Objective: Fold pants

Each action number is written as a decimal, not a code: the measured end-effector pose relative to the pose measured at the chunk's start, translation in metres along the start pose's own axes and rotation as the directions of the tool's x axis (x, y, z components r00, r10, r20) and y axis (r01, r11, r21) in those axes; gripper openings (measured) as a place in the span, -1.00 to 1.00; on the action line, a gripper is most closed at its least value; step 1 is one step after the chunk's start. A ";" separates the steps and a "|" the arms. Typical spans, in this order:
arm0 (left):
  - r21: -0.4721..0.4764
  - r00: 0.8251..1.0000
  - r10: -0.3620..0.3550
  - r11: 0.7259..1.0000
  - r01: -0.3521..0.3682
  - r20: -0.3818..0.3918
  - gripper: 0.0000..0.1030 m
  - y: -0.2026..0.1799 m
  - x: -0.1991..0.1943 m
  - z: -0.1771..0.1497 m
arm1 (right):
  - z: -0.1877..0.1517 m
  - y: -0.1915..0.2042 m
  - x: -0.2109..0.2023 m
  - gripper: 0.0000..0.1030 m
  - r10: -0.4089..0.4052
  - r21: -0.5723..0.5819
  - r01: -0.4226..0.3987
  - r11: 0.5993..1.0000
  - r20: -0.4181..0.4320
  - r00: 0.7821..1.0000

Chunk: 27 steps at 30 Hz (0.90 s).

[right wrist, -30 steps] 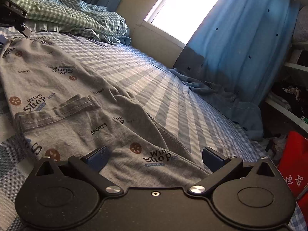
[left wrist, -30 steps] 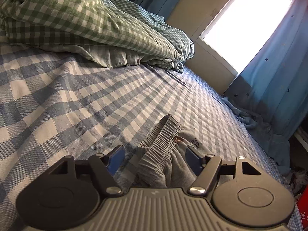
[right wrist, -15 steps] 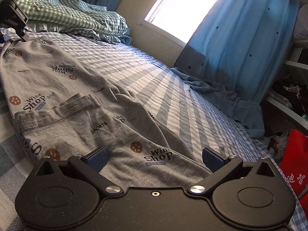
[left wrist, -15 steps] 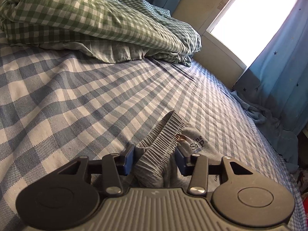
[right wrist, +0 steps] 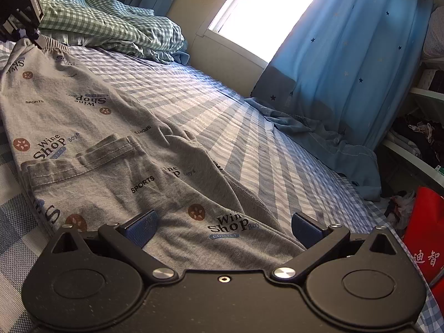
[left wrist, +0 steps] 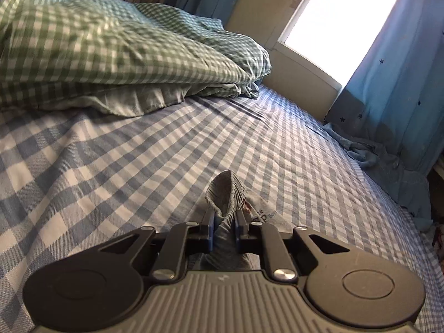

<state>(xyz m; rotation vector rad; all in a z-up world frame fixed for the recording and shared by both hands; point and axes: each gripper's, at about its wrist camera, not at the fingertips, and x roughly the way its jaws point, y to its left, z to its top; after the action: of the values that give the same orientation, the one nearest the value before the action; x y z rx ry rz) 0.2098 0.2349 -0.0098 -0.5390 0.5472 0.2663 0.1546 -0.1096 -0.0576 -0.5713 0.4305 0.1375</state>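
Grey printed pants (right wrist: 116, 149) lie spread along the blue checked bed, with one leg folded over near the middle. My left gripper (left wrist: 224, 229) is shut on the ribbed waistband (left wrist: 226, 191) of the pants and lifts it slightly off the sheet. It also shows in the right wrist view (right wrist: 20, 14) at the far end of the pants. My right gripper (right wrist: 222, 224) is open, its blue pads either side of the pants' leg end, low over the fabric.
A green checked duvet (left wrist: 116, 50) is heaped at the head of the bed. Blue curtains (right wrist: 347, 63) hang by the bright window, with blue cloth (right wrist: 333, 144) bunched at the bed's far edge. A red bag (right wrist: 424, 238) stands at the right.
My left gripper has closed from open onto the waistband and raised it. The right gripper has stayed open and almost still over the leg end.
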 end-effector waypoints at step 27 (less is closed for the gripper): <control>0.435 0.910 -0.409 0.808 0.397 -0.072 -0.74 -0.244 -0.105 -0.045 | -0.056 -0.115 -0.062 0.99 -0.169 0.262 0.151 0.953 0.046 0.985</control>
<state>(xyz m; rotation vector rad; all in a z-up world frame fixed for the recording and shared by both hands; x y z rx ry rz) 0.1962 -0.0028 0.1175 -0.1950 0.4355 -0.2600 0.1069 -0.2369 -0.0171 -0.3415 0.3277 -0.0545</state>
